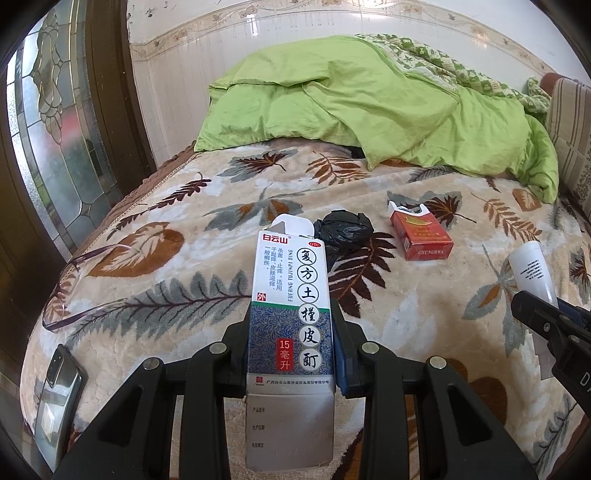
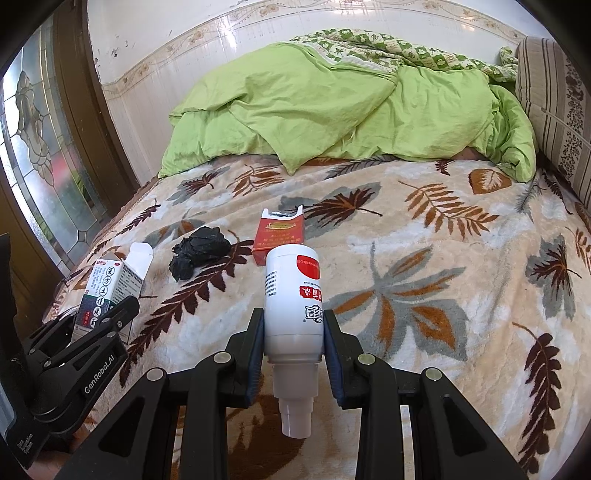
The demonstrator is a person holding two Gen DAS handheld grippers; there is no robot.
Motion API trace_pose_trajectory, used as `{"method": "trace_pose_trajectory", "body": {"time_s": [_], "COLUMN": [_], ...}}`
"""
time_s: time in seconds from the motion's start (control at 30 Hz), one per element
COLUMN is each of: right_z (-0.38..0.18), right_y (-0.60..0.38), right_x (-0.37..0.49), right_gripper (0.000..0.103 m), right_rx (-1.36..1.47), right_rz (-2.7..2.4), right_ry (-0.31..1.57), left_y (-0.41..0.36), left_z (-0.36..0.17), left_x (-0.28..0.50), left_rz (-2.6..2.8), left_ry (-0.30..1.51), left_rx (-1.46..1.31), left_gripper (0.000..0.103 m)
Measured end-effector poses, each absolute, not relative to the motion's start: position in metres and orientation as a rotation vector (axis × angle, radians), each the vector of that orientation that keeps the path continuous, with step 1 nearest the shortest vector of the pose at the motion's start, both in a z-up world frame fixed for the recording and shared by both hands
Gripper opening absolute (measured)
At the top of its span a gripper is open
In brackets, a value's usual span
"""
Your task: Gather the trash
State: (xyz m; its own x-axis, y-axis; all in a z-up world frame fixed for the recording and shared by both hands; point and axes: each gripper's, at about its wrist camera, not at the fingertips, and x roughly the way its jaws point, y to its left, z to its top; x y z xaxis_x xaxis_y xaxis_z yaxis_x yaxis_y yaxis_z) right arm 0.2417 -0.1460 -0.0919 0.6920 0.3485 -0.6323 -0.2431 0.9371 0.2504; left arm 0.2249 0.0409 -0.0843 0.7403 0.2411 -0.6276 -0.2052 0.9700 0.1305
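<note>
The left claw (image 1: 291, 354) pinches a box (image 1: 290, 306), open flap at 12 o'clock, and the right claw (image 2: 293, 345) pinches a white bottle (image 2: 293, 295), nozzle at 6 o'clock; both are lifted clear of the bed (image 2: 424, 236). To finish well, I judge both grips should stay firm while carrying these off, since no bin is in view. Still lying on the blanket are a crumpled black bag (image 1: 343, 229) at 12 and a red pack (image 1: 421, 236) at 1 o'clock.

bed (image 1: 258, 192) leaf blanket | green quilt (image 1: 369, 110) | tiled wall (image 1: 258, 33) | leaded-glass door (image 1: 59, 110)
</note>
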Motion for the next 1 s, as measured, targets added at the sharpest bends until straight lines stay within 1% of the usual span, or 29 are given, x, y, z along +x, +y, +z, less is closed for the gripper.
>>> {"method": "trace_pose_trajectory", "body": {"time_s": [0.63,0.87,1.0], "right_z": [-0.090,-0.081,-0.071], "right_y": [-0.149,-0.157,-0.178], "right_x": [0.241,0.233,0.224], "right_gripper": [0.032,0.032,0.032], "right_rx": [0.158,0.177,0.241], "right_rz": [0.329,0.330,0.319], "right_ry": [0.731,0.715,0.702], "left_y": [0.038,0.028,0.016], "left_z": [-0.085,-0.079,-0.071], "left_x": [0.224,0.219,0.212], "left_rz": [0.220,0.185,0.123], "left_ry": [0.701,0.691,0.677], "left_rx": [0.041,0.028,0.006], "left_gripper": [0.032,0.032,0.032]}}
